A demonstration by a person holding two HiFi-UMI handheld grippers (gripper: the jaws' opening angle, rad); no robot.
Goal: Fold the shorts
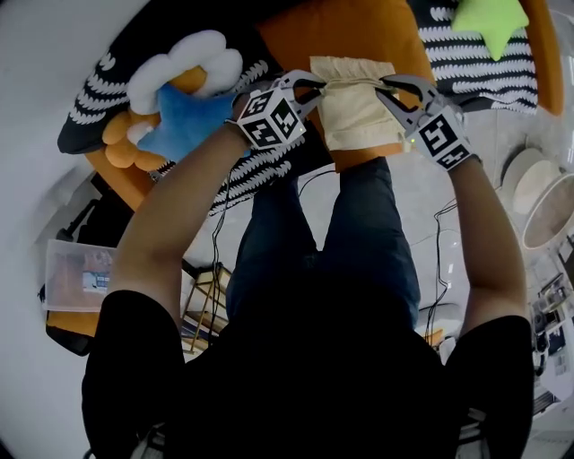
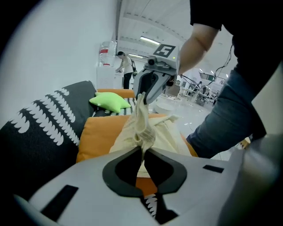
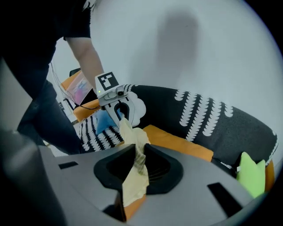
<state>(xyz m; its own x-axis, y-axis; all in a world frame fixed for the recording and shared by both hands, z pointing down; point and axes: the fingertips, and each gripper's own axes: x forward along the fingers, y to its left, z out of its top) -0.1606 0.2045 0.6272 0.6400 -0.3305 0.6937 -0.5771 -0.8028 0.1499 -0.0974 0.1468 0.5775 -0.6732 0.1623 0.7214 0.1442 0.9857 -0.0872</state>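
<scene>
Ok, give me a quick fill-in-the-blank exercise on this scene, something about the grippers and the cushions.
1. The left gripper and the right gripper are each shut on an edge of the ___.
2. The plain cushion behind the held cloth is coloured ___.
3. The star pillow at the top right of the head view is ___.
4. The star pillow beside the left gripper is ___.

Missing words: shorts; orange; green; blue.

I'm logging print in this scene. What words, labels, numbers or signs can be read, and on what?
No text reads clearly.
Left marker cube, right marker cube: black-and-white square patterns, no letters.
Clear box label: too blurred.
Bottle's red label: too small.
</scene>
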